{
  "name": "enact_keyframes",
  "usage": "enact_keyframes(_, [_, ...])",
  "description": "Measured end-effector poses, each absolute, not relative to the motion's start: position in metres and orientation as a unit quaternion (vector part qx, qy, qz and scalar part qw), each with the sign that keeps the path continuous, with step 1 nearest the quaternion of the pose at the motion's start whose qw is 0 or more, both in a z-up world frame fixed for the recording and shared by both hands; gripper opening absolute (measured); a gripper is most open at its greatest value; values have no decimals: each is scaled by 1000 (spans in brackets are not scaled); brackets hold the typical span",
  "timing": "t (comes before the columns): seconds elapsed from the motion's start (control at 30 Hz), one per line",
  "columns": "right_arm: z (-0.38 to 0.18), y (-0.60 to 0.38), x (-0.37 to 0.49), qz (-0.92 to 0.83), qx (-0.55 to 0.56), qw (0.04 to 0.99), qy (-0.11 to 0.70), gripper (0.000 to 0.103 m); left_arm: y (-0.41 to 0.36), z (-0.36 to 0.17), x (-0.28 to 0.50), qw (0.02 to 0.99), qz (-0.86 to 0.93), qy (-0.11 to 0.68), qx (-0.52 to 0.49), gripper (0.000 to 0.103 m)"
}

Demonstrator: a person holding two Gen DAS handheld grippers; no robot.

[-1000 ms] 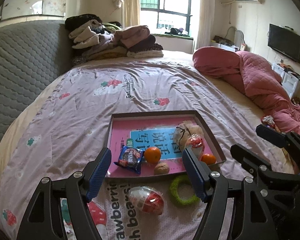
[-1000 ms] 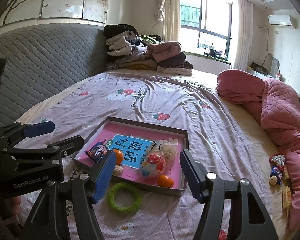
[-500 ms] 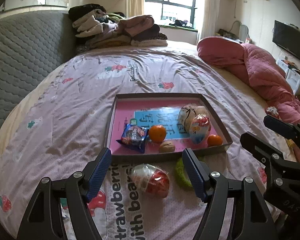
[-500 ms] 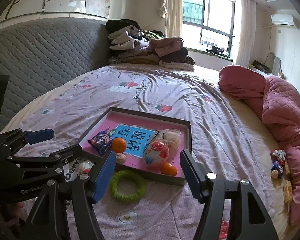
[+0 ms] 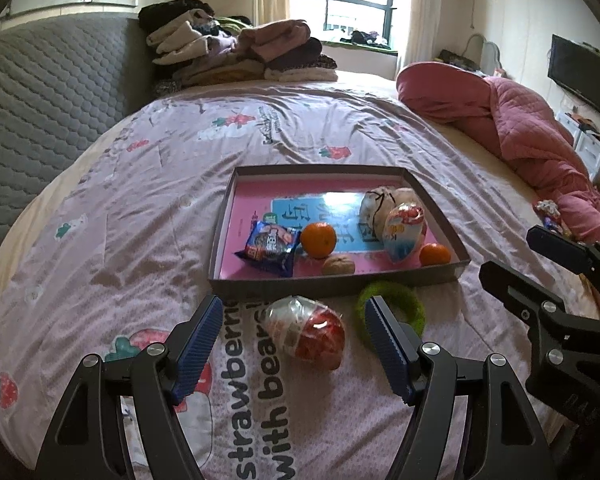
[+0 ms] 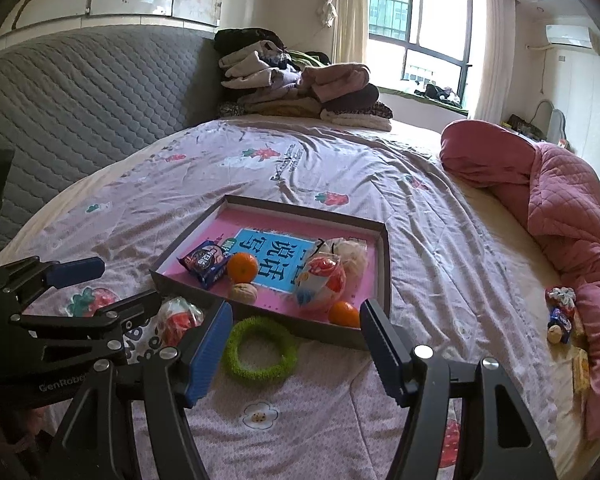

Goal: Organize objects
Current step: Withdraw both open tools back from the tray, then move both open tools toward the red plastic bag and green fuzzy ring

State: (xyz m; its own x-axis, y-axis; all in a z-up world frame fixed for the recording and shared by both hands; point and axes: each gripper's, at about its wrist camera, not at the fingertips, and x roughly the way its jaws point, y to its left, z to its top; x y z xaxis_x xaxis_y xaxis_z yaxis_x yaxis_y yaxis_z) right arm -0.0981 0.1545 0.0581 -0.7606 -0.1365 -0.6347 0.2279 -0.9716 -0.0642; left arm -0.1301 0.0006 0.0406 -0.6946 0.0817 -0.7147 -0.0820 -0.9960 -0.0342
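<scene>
The wrapped egg, outside the tray's near edge, suits the wide-open left gripper straddling it squarely before closing.

The left gripper is hovering with jaws spread around a wrapped egg, near the tray.

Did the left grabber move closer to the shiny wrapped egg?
Yes. The left gripper has moved forward and down toward the tray; the wrapped egg on the sheet now sits between its open fingers.

Two oranges, two wrapped eggs, one walnut, one green ring, one tray.
</scene>
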Motion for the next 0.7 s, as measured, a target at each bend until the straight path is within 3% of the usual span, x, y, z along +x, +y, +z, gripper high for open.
enact_keyframes(0.7, [30,161,-96,-927,357,95,61,66,5,7,-122,48,907,3,-418,75])
